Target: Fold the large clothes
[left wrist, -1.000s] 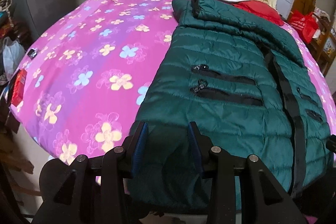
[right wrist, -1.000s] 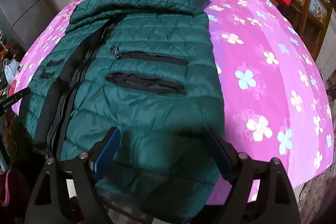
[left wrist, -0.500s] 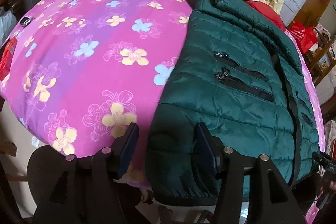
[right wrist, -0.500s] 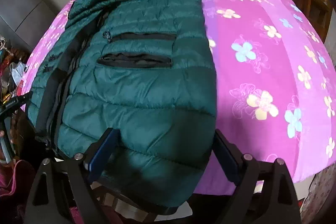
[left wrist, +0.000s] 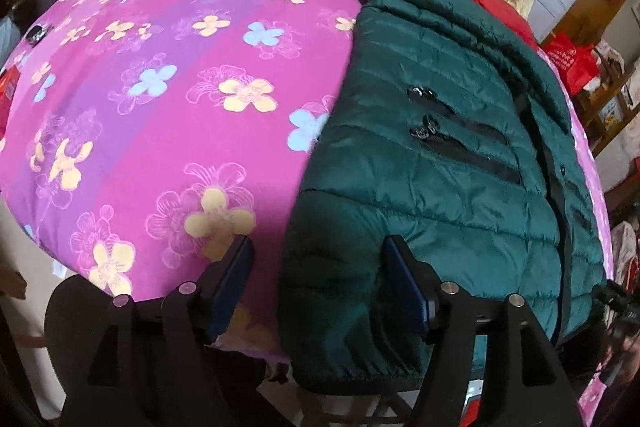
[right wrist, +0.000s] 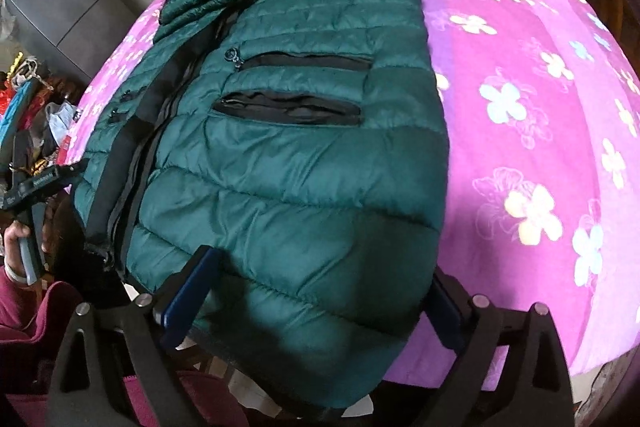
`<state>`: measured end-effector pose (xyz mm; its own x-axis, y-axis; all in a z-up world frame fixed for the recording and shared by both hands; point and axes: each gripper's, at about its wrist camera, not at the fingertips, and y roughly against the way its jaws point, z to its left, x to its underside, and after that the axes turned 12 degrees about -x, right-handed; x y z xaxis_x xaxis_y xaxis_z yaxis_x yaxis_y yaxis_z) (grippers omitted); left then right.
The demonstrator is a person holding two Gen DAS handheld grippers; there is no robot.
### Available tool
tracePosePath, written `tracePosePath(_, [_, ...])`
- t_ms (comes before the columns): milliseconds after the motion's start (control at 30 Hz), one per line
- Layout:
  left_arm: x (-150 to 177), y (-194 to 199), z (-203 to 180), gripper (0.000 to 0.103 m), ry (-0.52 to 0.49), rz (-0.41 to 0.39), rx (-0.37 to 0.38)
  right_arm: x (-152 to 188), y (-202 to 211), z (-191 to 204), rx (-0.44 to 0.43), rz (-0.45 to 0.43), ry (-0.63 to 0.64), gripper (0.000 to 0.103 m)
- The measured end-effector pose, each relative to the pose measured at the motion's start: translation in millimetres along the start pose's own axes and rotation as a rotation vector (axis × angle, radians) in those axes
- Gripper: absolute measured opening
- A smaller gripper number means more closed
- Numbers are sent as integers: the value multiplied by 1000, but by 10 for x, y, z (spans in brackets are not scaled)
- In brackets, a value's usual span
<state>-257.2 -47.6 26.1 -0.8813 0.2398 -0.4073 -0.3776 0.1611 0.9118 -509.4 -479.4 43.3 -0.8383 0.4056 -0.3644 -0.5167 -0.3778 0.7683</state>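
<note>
Jacket: green puffer jacket [left wrist: 448,163] lies on the floral pink bedspread [left wrist: 168,99], hem overhanging the near edge.
Left gripper [left wrist: 316,279]: jaws spread, straddling the hem corner.
Right gripper [right wrist: 320,299]: jaws wide apart; contact apparently none, right fingertip hidden.

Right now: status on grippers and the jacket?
Left gripper open, right gripper open, both at the hem. Green jacket flat on floral bedspread, not gripped. Nothing in the way.
</note>
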Motion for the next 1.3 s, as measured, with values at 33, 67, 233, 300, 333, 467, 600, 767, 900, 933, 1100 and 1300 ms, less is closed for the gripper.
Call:
tracePosePath(33, [12,4,-21,50,3,0,0,1,1,-4,-6,-6,-6,98])
tracePosePath(67, [24,8,-45,50,4,1,4,4,3,-9,-13,-9,-9,98])
tracePosePath(233, [61,22,-113,50,-12,-12,4,16,12,-16,-41,-13,-2,98])
tracePosePath(300, [66,23,-120,50,-10,-16,0,10,11,-17,-46,-14,0,98])
tracePosePath(333, [67,21,-125,50,-10,-17,-1,13,12,-20,-48,-17,0,98])
tracePosePath(467, [69,19,-137,50,-14,-19,-9,22,13,-20,-54,-33,-1,98])
tracePosePath(600, [69,12,-164,50,-17,-23,-19,11,7,-17,-58,-29,-4,98])
tracePosePath(767, [74,7,-203,50,-24,-31,-36,12,-5,18,-55,-24,41,82])
tracePosePath(900, [80,22,-232,37,-44,-36,-28,1,13,5,-63,-50,57,48])
tracePosePath(933, [85,41,-241,20,-51,-43,-14,2,21,-2,-65,-56,62,44])
tracePosePath(1100, [13,235,-257,0,-74,-110,-21,-48,126,62,-85,-88,104,32])
tracePosePath(1300, [-311,582,-246,0,-49,-207,30,-328,499,110,-173,-217,107,30])
